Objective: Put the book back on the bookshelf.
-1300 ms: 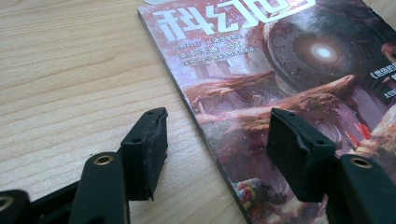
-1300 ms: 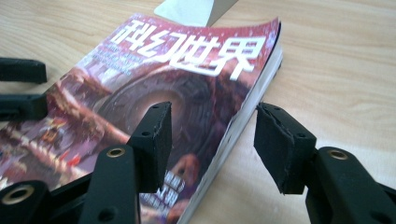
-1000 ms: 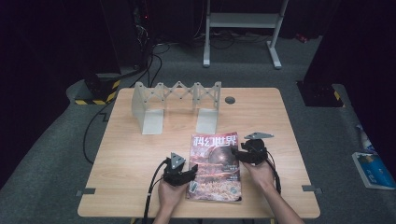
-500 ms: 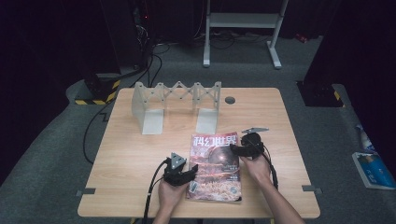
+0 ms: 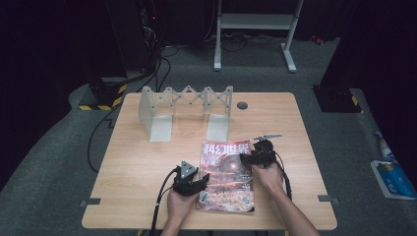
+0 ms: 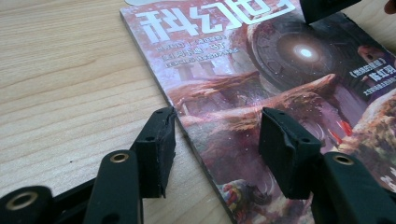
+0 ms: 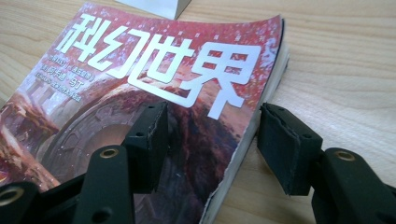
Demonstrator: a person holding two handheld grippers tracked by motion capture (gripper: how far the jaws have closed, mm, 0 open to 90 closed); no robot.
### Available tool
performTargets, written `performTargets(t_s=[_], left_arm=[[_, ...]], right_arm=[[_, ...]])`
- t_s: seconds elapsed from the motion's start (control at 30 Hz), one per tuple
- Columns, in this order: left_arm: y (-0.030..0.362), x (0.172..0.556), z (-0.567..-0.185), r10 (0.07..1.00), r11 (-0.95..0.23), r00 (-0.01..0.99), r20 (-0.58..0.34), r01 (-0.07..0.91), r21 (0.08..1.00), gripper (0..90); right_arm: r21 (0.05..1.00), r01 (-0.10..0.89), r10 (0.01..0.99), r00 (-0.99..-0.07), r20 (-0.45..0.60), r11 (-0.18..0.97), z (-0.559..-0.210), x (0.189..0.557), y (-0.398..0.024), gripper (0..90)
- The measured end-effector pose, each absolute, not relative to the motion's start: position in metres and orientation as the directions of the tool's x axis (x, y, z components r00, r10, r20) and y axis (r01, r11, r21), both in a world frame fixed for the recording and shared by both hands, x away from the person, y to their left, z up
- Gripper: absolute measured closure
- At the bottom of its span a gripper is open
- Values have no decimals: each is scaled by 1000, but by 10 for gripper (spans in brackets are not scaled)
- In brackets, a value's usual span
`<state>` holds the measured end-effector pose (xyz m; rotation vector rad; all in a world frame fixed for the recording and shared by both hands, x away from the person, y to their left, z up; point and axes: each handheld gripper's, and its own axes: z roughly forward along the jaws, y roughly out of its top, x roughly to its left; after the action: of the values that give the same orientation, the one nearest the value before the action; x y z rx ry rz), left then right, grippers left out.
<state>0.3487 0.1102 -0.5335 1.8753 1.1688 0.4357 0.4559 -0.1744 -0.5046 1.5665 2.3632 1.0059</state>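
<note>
A magazine (image 5: 227,177) with a red cover and large white characters lies flat on the wooden table (image 5: 147,167). My left gripper (image 5: 202,183) sits low at its left edge. In the left gripper view the magazine (image 6: 261,70) has its spine edge between the jaws of the left gripper (image 6: 217,126), which have just been closing and touch nothing. My right gripper (image 5: 244,158) is at the upper right edge. The right gripper (image 7: 212,119) straddles the page edge of the magazine (image 7: 140,70). Its jaws, just opened wider, stand apart from the paper.
A grey folding book rack (image 5: 186,105) with two upright plates stands at the back of the table, and a round cable hole (image 5: 242,105) lies to its right. Bare wood stretches left of the magazine. A metal stand (image 5: 255,29) is on the floor behind.
The right gripper has shifted slightly left and down onto the magazine's right edge. The left hand has stayed where it was, its jaws a little narrower.
</note>
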Motion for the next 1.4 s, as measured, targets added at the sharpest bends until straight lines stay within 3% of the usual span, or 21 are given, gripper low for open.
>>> performTargets(t_s=[0.9, 1.2, 1.3, 1.33, 1.4], left_arm=[[108, 348, -534, 840, -220, 528, -124, 540, 813, 462], [108, 348, -534, 842, -221, 526, -120, 539, 813, 460], [107, 349, -534, 843, -222, 525, -114, 534, 816, 458], [107, 349, -534, 843, -222, 526, -114, 533, 816, 458], [107, 349, -534, 843, -222, 525, -114, 533, 816, 458]], right_arm=[[551, 794, 876, -432, 214, 256, -501, 451, -166, 440], [556, 790, 867, -443, 227, 258, -498, 449, -170, 486], [565, 785, 861, -449, 238, 253, -496, 448, -171, 503], [568, 783, 859, -452, 240, 254, -495, 448, -171, 555], [557, 802, 811, -464, 356, 215, -496, 448, -172, 532]])
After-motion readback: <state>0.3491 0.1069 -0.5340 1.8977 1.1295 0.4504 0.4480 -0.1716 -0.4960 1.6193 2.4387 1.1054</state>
